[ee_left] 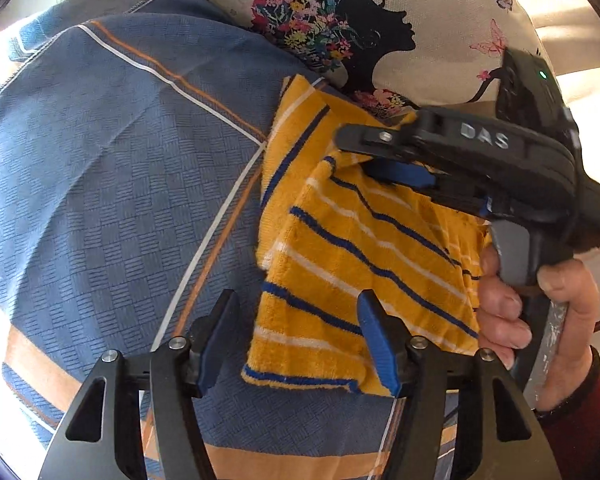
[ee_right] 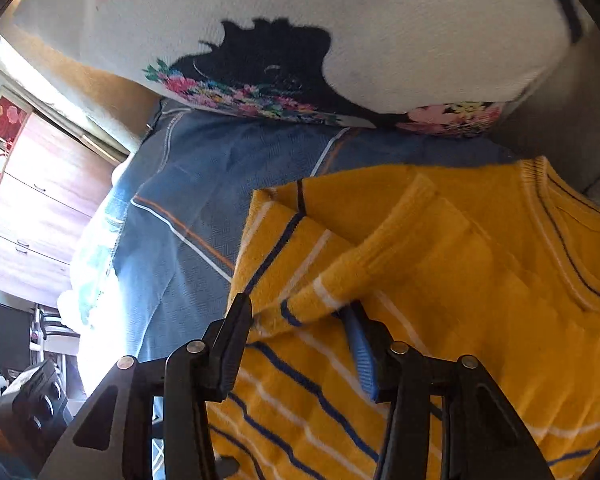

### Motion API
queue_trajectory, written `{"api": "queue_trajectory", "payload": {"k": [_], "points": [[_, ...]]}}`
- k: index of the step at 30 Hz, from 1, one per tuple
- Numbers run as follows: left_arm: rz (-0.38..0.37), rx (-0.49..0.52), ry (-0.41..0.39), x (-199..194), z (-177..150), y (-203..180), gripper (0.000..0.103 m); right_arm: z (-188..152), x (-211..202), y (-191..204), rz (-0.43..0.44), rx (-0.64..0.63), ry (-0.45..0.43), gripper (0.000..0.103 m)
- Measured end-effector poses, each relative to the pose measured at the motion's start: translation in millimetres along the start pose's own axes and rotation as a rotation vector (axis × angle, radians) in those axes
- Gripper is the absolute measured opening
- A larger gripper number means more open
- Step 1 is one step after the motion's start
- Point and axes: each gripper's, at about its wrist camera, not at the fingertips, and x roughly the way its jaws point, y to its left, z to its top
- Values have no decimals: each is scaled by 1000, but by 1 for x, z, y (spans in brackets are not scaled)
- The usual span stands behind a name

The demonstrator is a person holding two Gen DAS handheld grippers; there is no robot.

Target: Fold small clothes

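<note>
A small yellow sweater [ee_left: 364, 256] with blue and white stripes lies partly folded on a blue checked bedspread [ee_left: 112, 168]. My left gripper [ee_left: 296, 340] is open, its jaws wide apart over the sweater's lower left edge, holding nothing. My right gripper [ee_left: 384, 156] comes in from the right over the sweater's upper part, held by a hand [ee_left: 540, 312]. In the right wrist view the right gripper [ee_right: 300, 344] is open over the sweater [ee_right: 440, 300], with a folded sleeve between its jaws and the ribbed collar [ee_right: 572, 256] at the right.
A white pillow [ee_left: 440, 12] printed with a black silhouette and flowers lies beyond the sweater; it also shows in the right wrist view [ee_right: 380, 32]. A wooden dresser [ee_right: 40, 208] stands at the left past the bed edge. The left gripper's body [ee_right: 32, 404] shows at lower left.
</note>
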Motion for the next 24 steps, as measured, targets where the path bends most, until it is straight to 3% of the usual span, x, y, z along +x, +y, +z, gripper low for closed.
{"api": "queue_trajectory", "payload": {"k": [4, 6, 11, 14, 16, 18, 20, 24], "points": [[-66, -32, 25, 12, -3, 1, 55, 13, 24, 20, -65, -45, 27, 71], [-82, -35, 49, 16, -6, 0, 16, 16, 34, 31, -114, -87, 42, 75], [-146, -109, 40, 11, -9, 7, 14, 9, 58, 67, -311, -296, 88, 77], [-145, -103, 30, 7, -12, 4, 14, 2, 69, 80, -411, -383, 115, 75], [-145, -100, 23, 4, -15, 1, 14, 1, 70, 84, -438, -393, 122, 67], [-145, -96, 16, 0, -17, -4, 13, 1, 68, 88, -477, -411, 105, 34], [-156, -90, 6, -9, -21, -9, 12, -3, 60, 92, -449, -415, 82, 26], [-195, -48, -2, -26, -29, -34, 12, -10, 17, 73, -322, -316, 6, 22]]}}
